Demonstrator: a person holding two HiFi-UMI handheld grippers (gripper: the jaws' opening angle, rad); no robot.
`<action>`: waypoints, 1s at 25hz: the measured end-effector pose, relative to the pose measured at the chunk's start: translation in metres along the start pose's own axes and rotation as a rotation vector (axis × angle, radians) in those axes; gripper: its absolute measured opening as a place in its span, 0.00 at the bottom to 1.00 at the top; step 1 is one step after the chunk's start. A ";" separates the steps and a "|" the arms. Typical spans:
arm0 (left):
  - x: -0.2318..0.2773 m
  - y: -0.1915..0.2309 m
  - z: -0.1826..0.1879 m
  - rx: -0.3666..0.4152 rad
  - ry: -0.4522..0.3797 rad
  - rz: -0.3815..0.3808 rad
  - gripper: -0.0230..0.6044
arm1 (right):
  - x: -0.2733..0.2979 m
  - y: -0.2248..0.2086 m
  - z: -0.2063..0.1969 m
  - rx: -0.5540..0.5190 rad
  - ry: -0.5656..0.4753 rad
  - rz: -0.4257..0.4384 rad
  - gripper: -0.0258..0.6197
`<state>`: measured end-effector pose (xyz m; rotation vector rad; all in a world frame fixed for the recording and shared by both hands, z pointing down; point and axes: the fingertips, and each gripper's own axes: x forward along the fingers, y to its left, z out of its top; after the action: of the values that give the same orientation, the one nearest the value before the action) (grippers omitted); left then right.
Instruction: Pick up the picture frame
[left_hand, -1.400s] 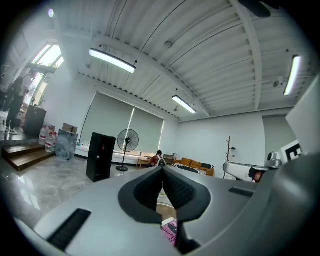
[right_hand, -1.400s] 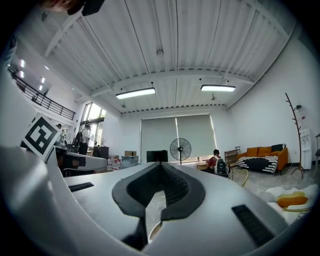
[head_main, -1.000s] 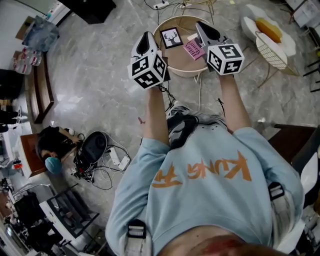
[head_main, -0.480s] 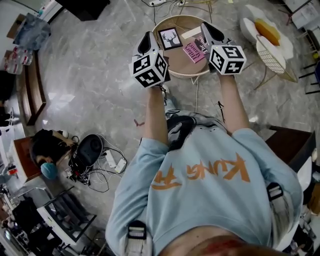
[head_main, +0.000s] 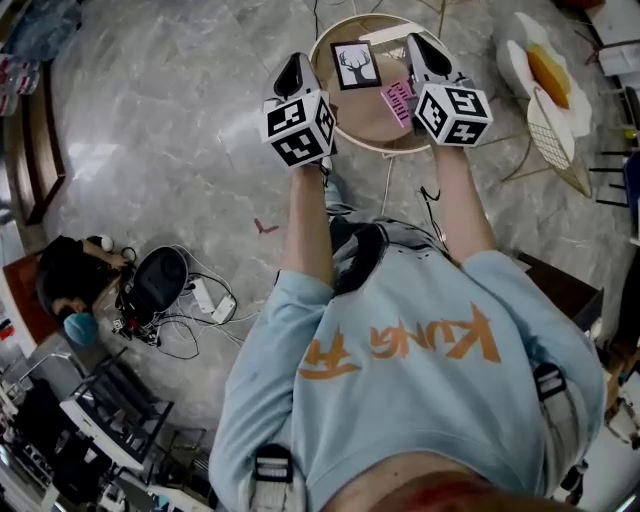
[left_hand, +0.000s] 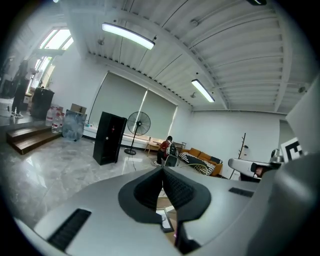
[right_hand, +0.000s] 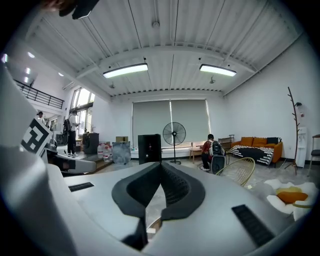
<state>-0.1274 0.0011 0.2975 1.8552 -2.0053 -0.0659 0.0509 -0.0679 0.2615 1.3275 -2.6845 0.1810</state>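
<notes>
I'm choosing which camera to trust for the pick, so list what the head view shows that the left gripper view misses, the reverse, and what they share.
Only the head view: the whole round table from above, with the picture frame and a pink card lying on it.
Only the left gripper view: the room ahead, with a standing fan, a black cabinet and a ceiling light.
Both: the left gripper, its jaws shut with nothing between them, not touching the picture frame.
</notes>
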 end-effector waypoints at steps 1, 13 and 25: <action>0.010 0.009 0.002 -0.004 0.004 0.004 0.07 | 0.013 0.001 0.001 -0.003 0.004 -0.001 0.04; 0.145 0.059 0.009 -0.060 0.104 -0.072 0.07 | 0.136 -0.020 0.001 -0.040 0.091 -0.058 0.04; 0.222 0.011 -0.080 -0.062 0.316 -0.201 0.07 | 0.124 -0.099 -0.073 0.034 0.238 -0.236 0.04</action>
<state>-0.1199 -0.1933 0.4319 1.8883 -1.5862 0.1022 0.0603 -0.2120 0.3603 1.5125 -2.3201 0.3359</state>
